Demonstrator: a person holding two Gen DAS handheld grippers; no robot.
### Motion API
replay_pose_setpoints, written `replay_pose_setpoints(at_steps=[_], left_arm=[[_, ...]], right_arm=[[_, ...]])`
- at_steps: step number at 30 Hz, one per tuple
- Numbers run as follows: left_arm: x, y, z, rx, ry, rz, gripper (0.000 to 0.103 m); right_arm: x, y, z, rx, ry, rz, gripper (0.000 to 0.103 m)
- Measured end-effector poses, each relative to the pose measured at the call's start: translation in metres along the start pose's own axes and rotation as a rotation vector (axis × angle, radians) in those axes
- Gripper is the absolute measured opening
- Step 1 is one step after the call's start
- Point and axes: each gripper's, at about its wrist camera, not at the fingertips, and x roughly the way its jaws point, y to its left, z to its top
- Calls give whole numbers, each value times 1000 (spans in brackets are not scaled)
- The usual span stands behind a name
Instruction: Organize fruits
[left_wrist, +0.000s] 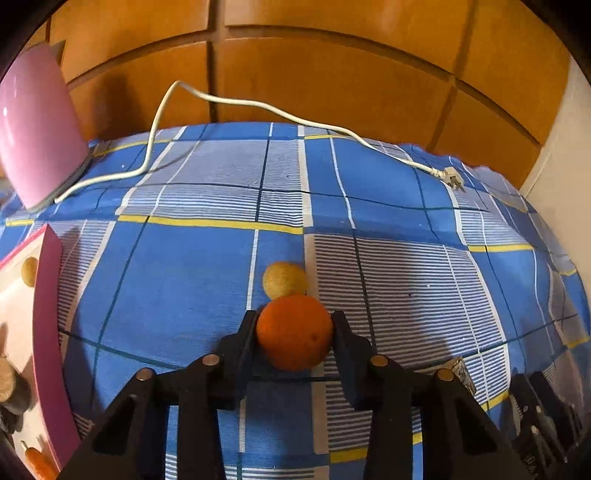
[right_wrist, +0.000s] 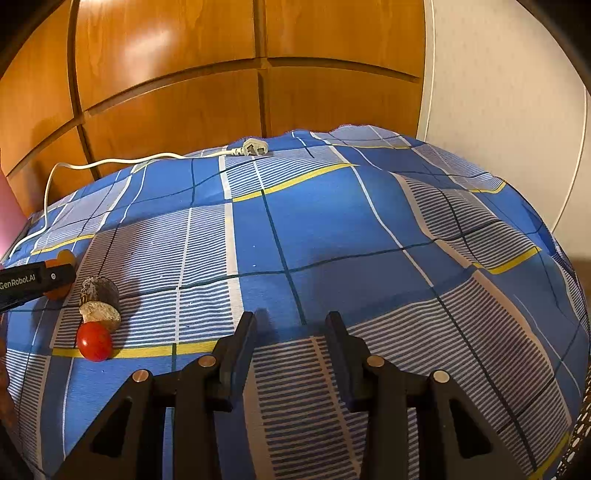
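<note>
My left gripper (left_wrist: 294, 325) is shut on an orange (left_wrist: 294, 331) and holds it just above the blue checked cloth. A small yellow-brown round fruit (left_wrist: 284, 279) lies on the cloth right behind the orange. In the right wrist view my right gripper (right_wrist: 291, 319) is open and empty over the cloth. At that view's left, the left gripper (right_wrist: 37, 280) holds the orange (right_wrist: 64, 256). Near it lie a red tomato (right_wrist: 94, 340) and a dark cylinder-shaped piece with a pale cut end (right_wrist: 99, 302).
A pink-rimmed tray (left_wrist: 48, 332) at the left holds a small round fruit (left_wrist: 29, 271), a carrot (left_wrist: 38, 461) and other items. A pink kettle (left_wrist: 37, 122) stands back left; its white cord (left_wrist: 258, 105) and plug (left_wrist: 452, 175) cross the cloth. Wooden panels stand behind.
</note>
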Motion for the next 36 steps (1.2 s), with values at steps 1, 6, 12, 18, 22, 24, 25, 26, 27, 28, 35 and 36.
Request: replay_pose_setpoints(at_steps=[1, 6, 12, 18, 22, 24, 25, 26, 27, 28, 35, 36], left_arm=[[0, 0, 0, 6, -1, 0, 39], [-3, 6, 1, -9, 2, -11, 39], [-15, 6, -4, -19, -9, -23, 39], [-27, 12, -6, -44, -13, -37, 39], [-38, 16, -7, -57, -27, -41, 39], [-45, 18, -6, -63, -40, -44, 39], [-48, 18, -6, -64, -44, -44, 39], [-53, 20, -6, -66, -53, -44, 39], [-55, 21, -6, -67, -56, -45, 39], [-58, 22, -6, -69, -60, -47, 39], [-81, 37, -11, -98, -89, -47, 39], [-83, 39, -11, -102, -92, -46, 39]], right_arm=[[1, 1, 0, -3, 0, -3, 39], [0, 2, 0, -10, -1, -12, 39], [0, 2, -1, -15, -1, -16, 39], [0, 2, 0, -16, -1, -17, 39], [0, 2, 0, -16, -1, -18, 39], [0, 2, 0, -16, -1, -18, 39], [0, 3, 0, -16, -1, -18, 39], [0, 3, 0, -16, -1, -18, 39], [0, 3, 0, -16, -1, -18, 39], [0, 2, 0, -16, -1, -18, 39], [0, 2, 0, -17, -1, -19, 39], [0, 3, 0, -17, -1, -19, 39]])
